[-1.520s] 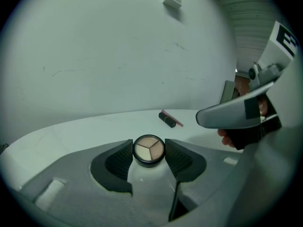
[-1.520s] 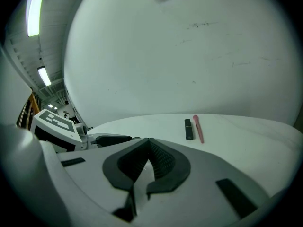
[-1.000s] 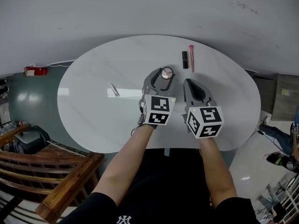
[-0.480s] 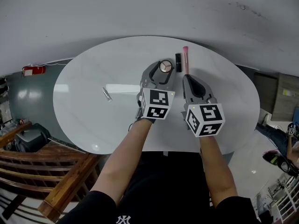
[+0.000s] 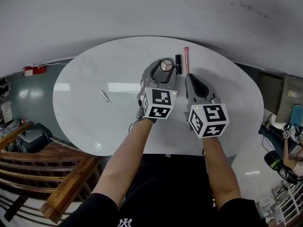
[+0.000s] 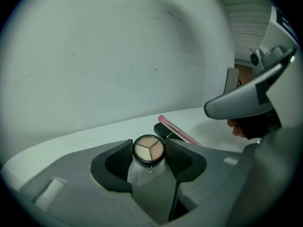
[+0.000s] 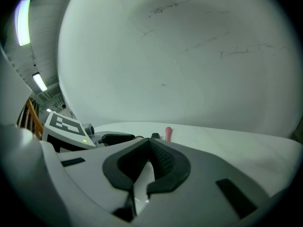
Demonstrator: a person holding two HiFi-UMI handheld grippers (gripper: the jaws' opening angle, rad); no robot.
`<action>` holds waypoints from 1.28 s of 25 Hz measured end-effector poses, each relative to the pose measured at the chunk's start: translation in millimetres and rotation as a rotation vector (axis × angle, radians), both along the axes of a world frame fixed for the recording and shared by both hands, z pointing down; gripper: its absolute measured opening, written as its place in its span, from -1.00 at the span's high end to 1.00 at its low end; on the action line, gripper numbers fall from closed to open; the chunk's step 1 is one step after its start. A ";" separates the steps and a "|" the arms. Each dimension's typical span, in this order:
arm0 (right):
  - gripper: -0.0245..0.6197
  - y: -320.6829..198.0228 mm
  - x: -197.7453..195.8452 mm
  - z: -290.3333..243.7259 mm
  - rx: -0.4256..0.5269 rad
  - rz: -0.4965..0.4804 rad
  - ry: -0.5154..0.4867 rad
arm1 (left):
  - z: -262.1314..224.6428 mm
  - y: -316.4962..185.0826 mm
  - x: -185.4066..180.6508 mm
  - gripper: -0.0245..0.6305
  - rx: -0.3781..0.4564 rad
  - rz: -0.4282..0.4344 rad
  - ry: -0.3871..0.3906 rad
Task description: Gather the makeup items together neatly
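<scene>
Left claw (image 5: 164,66), right claw (image 5: 188,78): grey shells, marker cubes (image 5: 159,104); black sleeves (image 5: 97,208).

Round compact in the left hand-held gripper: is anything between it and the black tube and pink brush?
Nothing visible does: the black tube and pink brush lie just beyond the compact on bare table.

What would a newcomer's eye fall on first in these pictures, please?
The left gripper grips a round three-shade compact at the far side of the white oval table, beside a black tube and pink brush. A small silver item lies alone at left; the right gripper is shut, empty.
</scene>
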State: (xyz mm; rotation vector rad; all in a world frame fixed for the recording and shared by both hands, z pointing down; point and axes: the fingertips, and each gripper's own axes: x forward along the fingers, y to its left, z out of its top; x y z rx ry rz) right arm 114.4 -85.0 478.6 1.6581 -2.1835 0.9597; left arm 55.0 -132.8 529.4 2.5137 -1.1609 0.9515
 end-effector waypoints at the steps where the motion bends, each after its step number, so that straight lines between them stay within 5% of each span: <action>1: 0.88 -0.1 0.5 1.0 -0.002 -0.001 -0.001 | 1.6 -0.8 -0.8 0.26 -0.003 -0.003 -0.003; 32: 0.87 7.8 -21.8 -27.9 0.064 -0.019 0.000 | -50.3 10.5 -22.8 0.31 0.074 -0.036 0.107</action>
